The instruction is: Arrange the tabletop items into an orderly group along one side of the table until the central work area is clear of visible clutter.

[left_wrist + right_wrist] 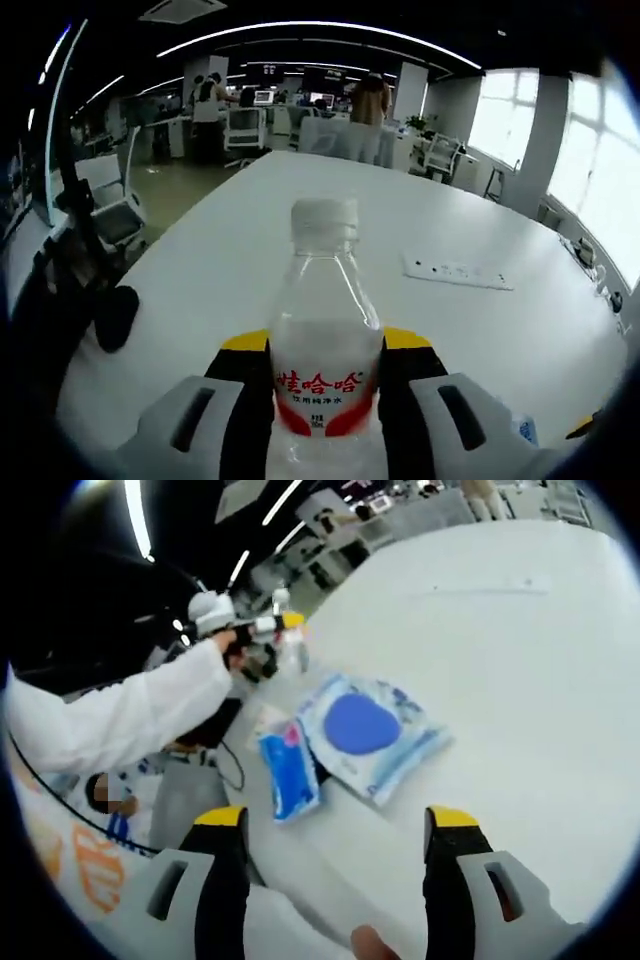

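My left gripper point(325, 400) has its fingers clenched on the water bottle point(323, 340), upright at 6 o'clock in the left gripper view, above the white bench point(480, 330). My right gripper point(335, 880) hangs with fingers released, nothing between them. Ahead at 12 o'clock lie the large blue pouch point(365, 730) and small blue packet point(290, 770), touching near the bench edge. I judge the grouping partly done: the bottle is not yet set beside them.

Bright window point(600, 170) glare; edges warped, perhaps slightly blurred throughout.
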